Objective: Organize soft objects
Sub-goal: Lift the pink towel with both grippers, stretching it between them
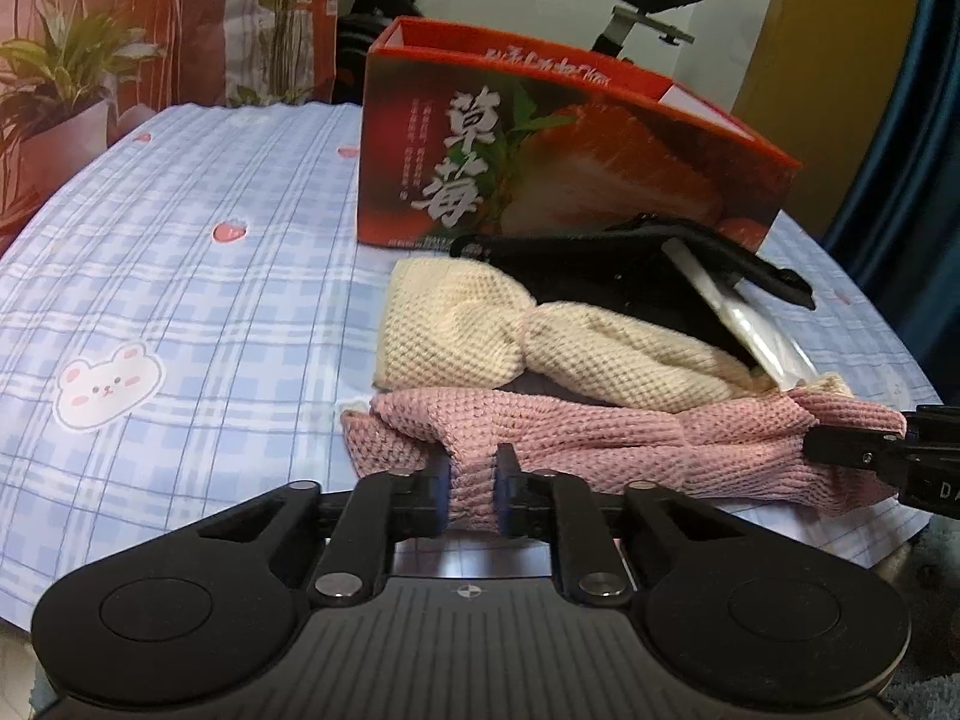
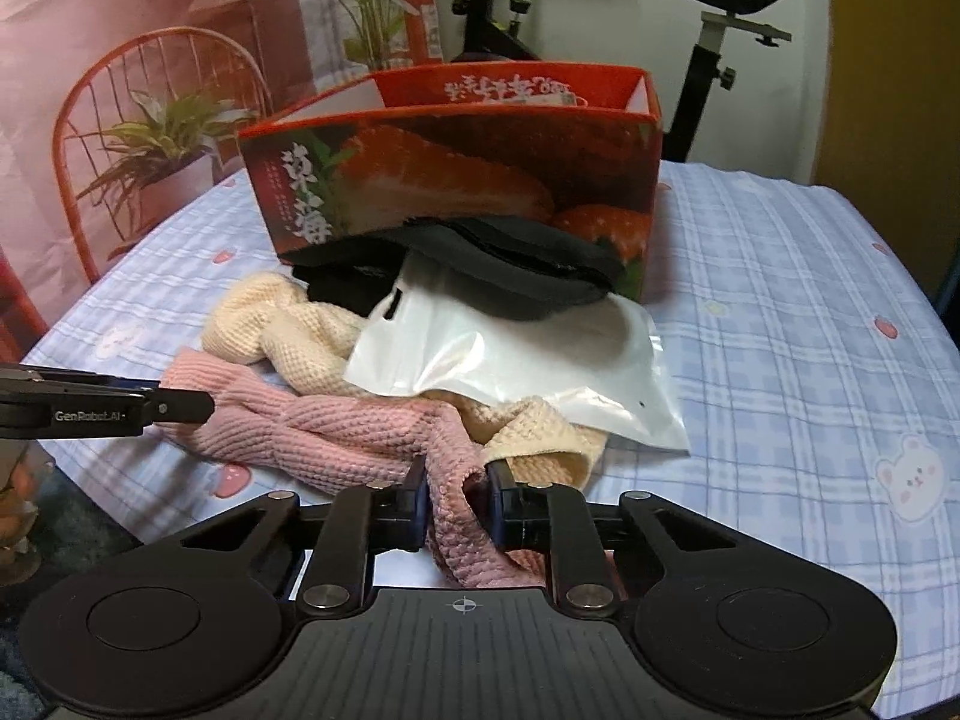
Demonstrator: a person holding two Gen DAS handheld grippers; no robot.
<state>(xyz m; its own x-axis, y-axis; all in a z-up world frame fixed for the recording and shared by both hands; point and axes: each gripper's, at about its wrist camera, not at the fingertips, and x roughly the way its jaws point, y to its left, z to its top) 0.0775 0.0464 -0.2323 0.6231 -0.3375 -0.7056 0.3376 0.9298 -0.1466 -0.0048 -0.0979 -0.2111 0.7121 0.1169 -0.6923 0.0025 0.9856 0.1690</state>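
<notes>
A pink knit headband (image 1: 600,432) lies stretched along the near edge of the bed. My left gripper (image 1: 471,495) is shut on its left part. My right gripper (image 2: 457,501) is shut on its other end (image 2: 456,516); it shows at the right edge of the left wrist view (image 1: 852,450). A cream knit headband (image 1: 540,336) lies just behind the pink one. A black fabric piece (image 2: 510,270) and a white plastic pouch (image 2: 522,366) rest on the cream one. An open red strawberry box (image 1: 564,144) stands behind the pile.
The blue checked bedsheet (image 1: 180,276) with bear and strawberry prints covers the surface. An exercise bike (image 2: 714,60) stands behind the box. A red chair and a potted plant (image 2: 156,144) are at the back left.
</notes>
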